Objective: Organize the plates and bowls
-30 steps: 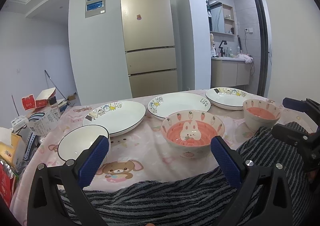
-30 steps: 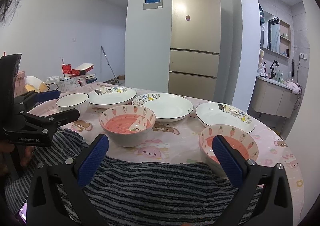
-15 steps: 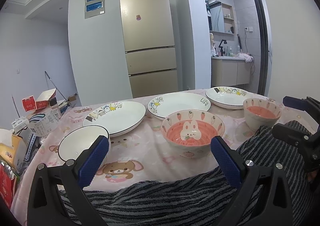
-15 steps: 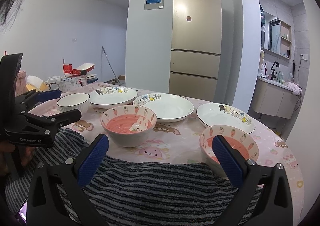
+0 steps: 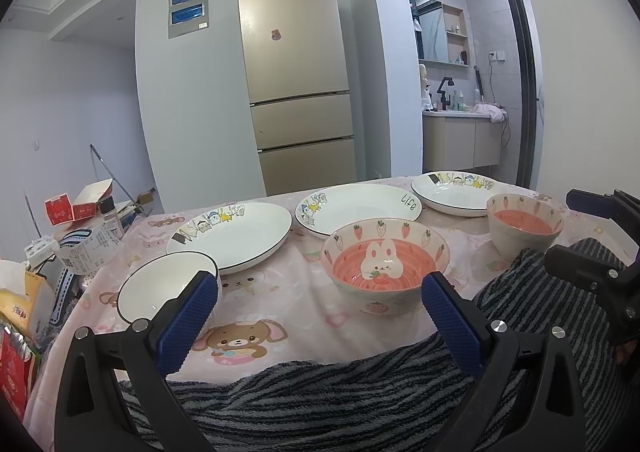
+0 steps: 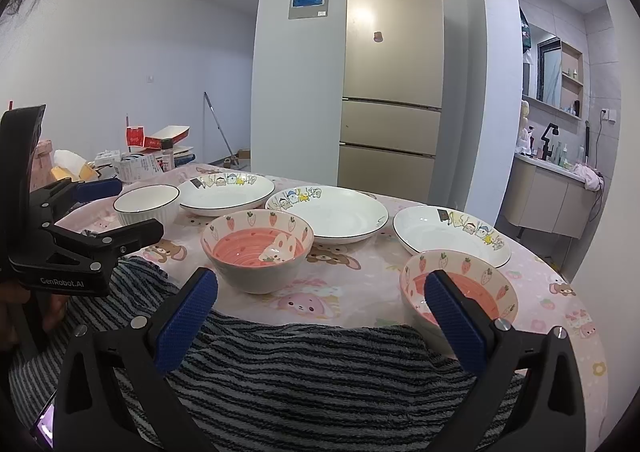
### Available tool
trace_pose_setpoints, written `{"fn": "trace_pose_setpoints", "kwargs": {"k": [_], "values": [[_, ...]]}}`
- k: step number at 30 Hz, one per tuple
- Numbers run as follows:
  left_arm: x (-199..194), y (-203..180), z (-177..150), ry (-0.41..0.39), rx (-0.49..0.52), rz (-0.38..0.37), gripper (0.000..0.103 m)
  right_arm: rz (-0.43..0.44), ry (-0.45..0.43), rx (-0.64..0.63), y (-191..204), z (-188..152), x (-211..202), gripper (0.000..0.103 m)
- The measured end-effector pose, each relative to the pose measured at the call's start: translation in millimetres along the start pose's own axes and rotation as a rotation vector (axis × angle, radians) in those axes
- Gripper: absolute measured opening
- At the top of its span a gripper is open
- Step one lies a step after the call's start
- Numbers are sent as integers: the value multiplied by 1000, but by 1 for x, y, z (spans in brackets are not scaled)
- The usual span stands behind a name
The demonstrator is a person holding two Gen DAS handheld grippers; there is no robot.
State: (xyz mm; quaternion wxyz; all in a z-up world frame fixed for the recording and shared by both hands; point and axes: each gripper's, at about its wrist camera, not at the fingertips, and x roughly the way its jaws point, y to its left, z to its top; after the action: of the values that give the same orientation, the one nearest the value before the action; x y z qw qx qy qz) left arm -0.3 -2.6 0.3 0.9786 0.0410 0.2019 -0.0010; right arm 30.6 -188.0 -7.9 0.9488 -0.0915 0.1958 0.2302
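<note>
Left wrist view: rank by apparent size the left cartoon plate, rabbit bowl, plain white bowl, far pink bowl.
1. left cartoon plate
2. rabbit bowl
3. plain white bowl, partly hidden by a gripper finger, so its gap to the rabbit bowl is unsure
4. far pink bowl, farther off, so true size unsure

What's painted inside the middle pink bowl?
A white rabbit on pink, strawberries and carrots round the rim; clearest in the left wrist view.

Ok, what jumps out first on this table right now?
Two pink rabbit bowls: one mid-table, the other near the right edge. Behind them, three white cartoon plates sit in a row, with a white bowl at left. Both tools, left and right, are open, holding nothing.
</note>
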Motion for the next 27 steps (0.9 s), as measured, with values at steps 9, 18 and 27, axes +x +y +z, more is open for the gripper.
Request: {"fn": "trace_pose_setpoints", "kwargs": {"k": [9, 18, 27], "values": [[0, 0, 0, 2, 1, -1, 103, 1, 5, 6, -1, -1, 0, 103], [-1, -1, -1, 2, 1, -1, 103, 1, 9, -1, -1, -1, 1, 103], [-1, 7, -4, 12, -15, 2, 103, -1, 11, -9, 1, -1, 1, 103]]}}
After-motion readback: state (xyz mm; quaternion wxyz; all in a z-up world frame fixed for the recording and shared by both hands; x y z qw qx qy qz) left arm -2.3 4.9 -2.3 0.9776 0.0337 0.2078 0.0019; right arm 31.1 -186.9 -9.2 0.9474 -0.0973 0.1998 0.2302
